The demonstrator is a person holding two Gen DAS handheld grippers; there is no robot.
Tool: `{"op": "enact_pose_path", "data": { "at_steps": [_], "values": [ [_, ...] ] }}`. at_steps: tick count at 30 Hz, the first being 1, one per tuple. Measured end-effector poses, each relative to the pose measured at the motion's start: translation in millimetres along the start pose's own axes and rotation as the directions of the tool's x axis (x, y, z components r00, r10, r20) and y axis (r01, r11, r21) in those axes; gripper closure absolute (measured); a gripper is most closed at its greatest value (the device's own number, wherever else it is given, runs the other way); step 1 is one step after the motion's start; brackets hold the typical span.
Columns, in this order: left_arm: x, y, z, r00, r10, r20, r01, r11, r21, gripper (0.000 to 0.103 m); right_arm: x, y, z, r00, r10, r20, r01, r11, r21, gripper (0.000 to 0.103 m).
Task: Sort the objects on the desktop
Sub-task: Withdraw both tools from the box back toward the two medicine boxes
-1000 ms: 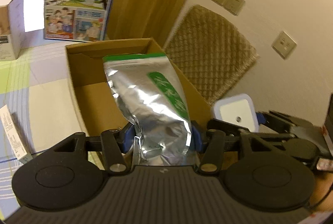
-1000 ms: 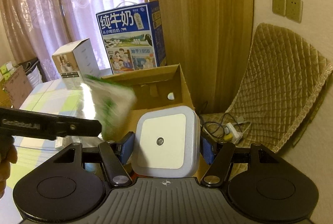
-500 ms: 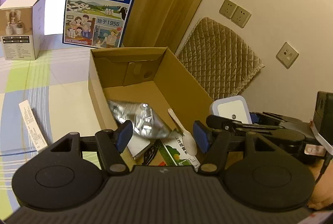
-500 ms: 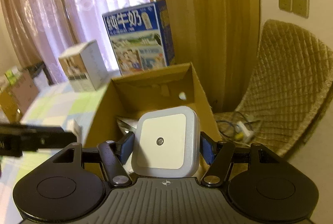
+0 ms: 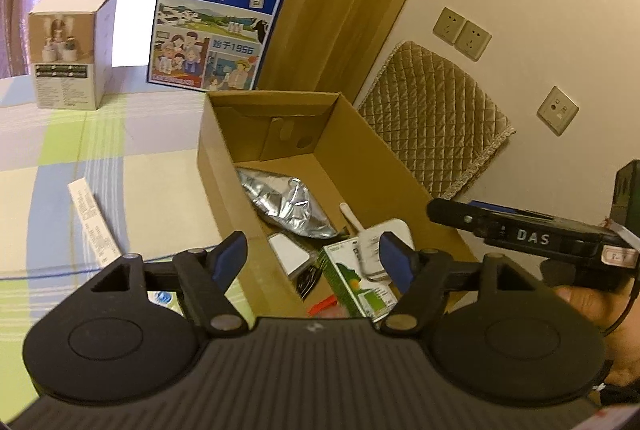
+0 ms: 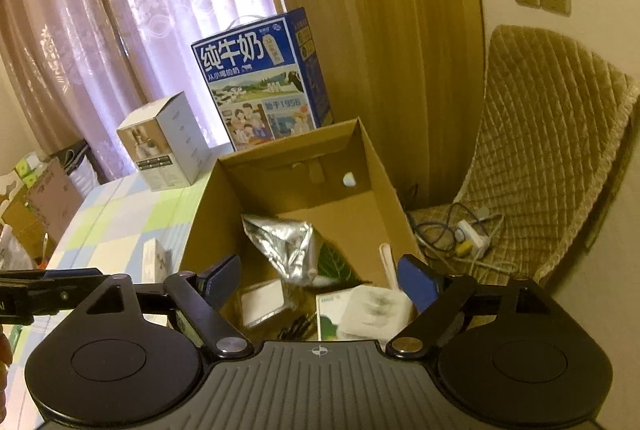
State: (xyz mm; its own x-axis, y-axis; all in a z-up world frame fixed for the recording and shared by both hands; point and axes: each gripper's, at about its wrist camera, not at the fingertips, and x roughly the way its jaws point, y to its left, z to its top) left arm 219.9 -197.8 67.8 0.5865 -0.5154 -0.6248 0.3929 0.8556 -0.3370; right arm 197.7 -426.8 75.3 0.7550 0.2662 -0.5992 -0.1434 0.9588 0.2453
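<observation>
Releasing into the cardboard box (image 6: 372, 166) is the step judged to be in hand; done well, each claw is cleared up & back before any sideways move, so nothing already inside gets dragged out.

R gripper (image 6: 320, 278): jaws have just been opening and stand wide apart, w/ nothing between the pads. The white night light (image 6: 372, 310) is seen blurred just below and beyond the R jaw, lying on the green carton (image 6: 326, 318) in the near end of the box — apparently just dropped; whether it has settled can't be told.

L gripper (image 5: 312, 262): jaws have also just been opening, apart, empty. The foil pouch (image 5: 286, 204) lies flat on the box floor, well ahead of the L claw, past mid-box, clear of both pads. A white spoon (image 5: 352, 220) is seen beside it, toward the box's R wall.

Next pick is judged to be outside the box: a slim paper box (image 5: 94, 222) lies on the checked tablecloth (image 5: 60, 158), left of the box, near the L claw. For that, the L claw should be swung over w/ jaws kept wide, then lowered square across the narrow side.

The milk carton case (image 5: 218, 18) & small white box (image 5: 66, 50) stand far back, apart from both claws.
</observation>
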Motion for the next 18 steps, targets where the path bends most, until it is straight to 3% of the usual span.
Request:
{"op": "enact_pose_path", "data": {
  "at_steps": [4,18],
  "values": [
    [-15.0,3.4,-11.8,1.000,0.021,0.011,-0.021,1.000,-0.012,0.027,-15.9,7.9,-12.6,1.000,0.011,-0.010,-0.010,1.000,0.010,0.014],
    [-82.6,12.5,-65.2,0.994,0.104,0.023,-0.103,0.993,-0.051,0.020,-60.5,71.5,-50.5,0.996,0.058,-0.068,-0.060,0.998,-0.026,0.007]
  ]
}}
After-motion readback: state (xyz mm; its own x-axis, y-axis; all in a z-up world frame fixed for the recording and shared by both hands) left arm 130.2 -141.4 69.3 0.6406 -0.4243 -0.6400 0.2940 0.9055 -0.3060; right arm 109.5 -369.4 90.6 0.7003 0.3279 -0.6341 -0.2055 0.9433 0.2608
